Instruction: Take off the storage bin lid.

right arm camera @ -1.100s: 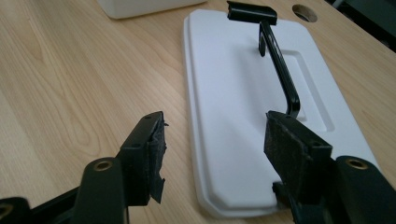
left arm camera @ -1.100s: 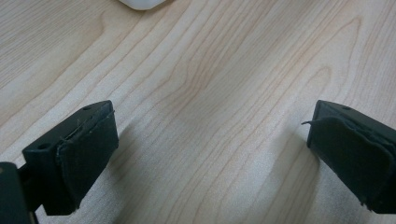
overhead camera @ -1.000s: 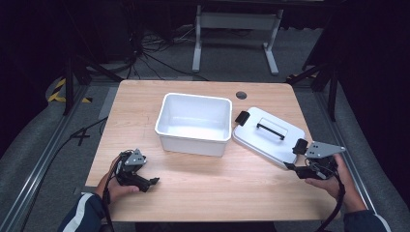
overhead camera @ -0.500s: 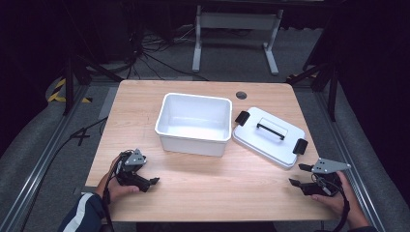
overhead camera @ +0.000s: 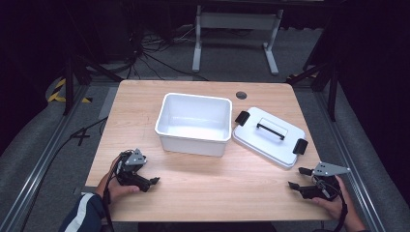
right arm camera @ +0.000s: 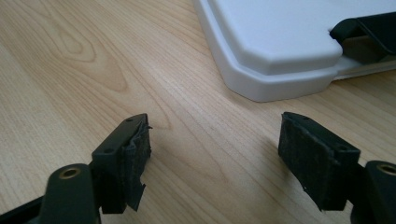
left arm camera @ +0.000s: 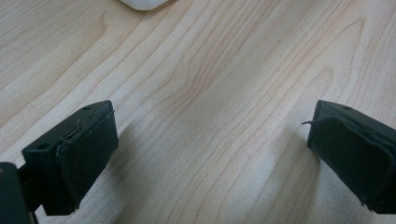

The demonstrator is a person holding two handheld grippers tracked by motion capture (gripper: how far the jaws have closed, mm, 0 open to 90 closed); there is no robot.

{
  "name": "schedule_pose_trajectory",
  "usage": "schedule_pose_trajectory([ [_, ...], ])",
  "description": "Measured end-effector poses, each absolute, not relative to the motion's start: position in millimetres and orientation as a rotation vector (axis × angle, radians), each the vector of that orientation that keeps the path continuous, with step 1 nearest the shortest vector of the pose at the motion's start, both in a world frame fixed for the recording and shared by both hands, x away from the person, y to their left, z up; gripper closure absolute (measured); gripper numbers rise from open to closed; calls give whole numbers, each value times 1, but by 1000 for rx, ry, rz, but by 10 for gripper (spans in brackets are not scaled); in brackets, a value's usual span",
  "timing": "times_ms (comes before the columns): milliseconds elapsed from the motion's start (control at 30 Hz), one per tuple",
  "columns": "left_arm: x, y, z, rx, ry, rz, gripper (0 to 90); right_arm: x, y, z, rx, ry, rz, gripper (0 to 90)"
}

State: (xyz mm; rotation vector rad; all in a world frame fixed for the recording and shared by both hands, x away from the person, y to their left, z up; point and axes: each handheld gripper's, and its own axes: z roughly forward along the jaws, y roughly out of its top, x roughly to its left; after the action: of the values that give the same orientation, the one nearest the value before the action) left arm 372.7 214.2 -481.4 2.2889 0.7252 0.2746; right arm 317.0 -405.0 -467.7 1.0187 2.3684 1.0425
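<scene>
Lid (overhead camera: 269,136) lies just beyond right gripper (overhead camera: 300,178) near desk's right edge — jaws wide, just been opening, empty; left gripper (overhead camera: 153,181) wide too — farther off.

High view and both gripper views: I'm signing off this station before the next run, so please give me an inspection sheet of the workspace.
Surface: wooden table, small dark round hole near the far edge.
Job's things: white tub open and empty; white lid flat on the table right of it, black handle up.
Clutter: nothing seen.
Grippers: left gripper open, nothing between the jaws; right gripper near the lid's corner, jaws have just been opening, nothing between them.
Cables: black cables on the floor beyond the table.
Surroundings: grey floor, metal stand, dark room.
</scene>
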Motion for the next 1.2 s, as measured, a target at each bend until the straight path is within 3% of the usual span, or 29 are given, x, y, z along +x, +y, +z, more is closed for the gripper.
schedule_pose_trajectory([
  [600, 373, 213, -482, 2279, 733, 284, 18, 317, -404, -468, 1075, 2341, 1013, 175],
  [1200, 372, 212, -482, 2274, 750, 288, 13, 318, -404, -468, 1080, 2339, 1011, 169],
])
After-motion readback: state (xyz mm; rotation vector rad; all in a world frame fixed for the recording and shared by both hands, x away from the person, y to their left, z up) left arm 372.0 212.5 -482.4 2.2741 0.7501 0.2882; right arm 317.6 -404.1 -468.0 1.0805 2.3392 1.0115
